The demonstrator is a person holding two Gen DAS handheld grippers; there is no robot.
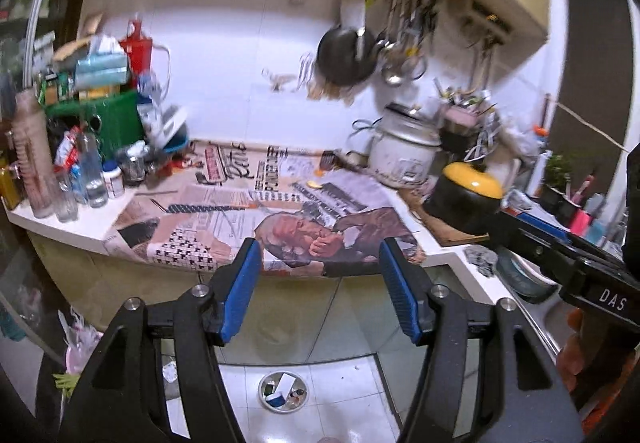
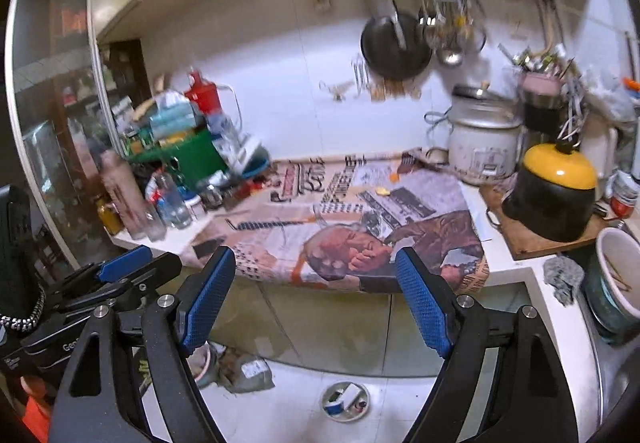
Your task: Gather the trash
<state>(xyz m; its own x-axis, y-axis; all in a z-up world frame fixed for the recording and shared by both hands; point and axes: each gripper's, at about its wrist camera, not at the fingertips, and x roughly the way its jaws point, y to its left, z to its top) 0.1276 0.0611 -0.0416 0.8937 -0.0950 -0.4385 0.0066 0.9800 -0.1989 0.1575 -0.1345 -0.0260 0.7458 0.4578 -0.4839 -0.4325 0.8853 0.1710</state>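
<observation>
A small round bowl (image 1: 283, 391) holding several bits of trash stands on the white floor tiles below the counter; it also shows in the right wrist view (image 2: 345, 401). Two small yellow scraps (image 1: 314, 185) lie on the newspaper (image 1: 224, 211) that covers the counter, also seen from the right (image 2: 383, 191). My left gripper (image 1: 318, 257) is open and empty, held in front of the counter's edge. My right gripper (image 2: 316, 271) is open and empty at the same edge, to the right of the left one.
Bottles, jars and a green basket (image 1: 116, 119) crowd the counter's left end. A rice cooker (image 1: 404, 151) and a black pot with a yellow lid (image 1: 466, 203) stand at the right. A pan (image 1: 346, 57) and utensils hang on the wall. Bags lie on the floor (image 2: 248, 369).
</observation>
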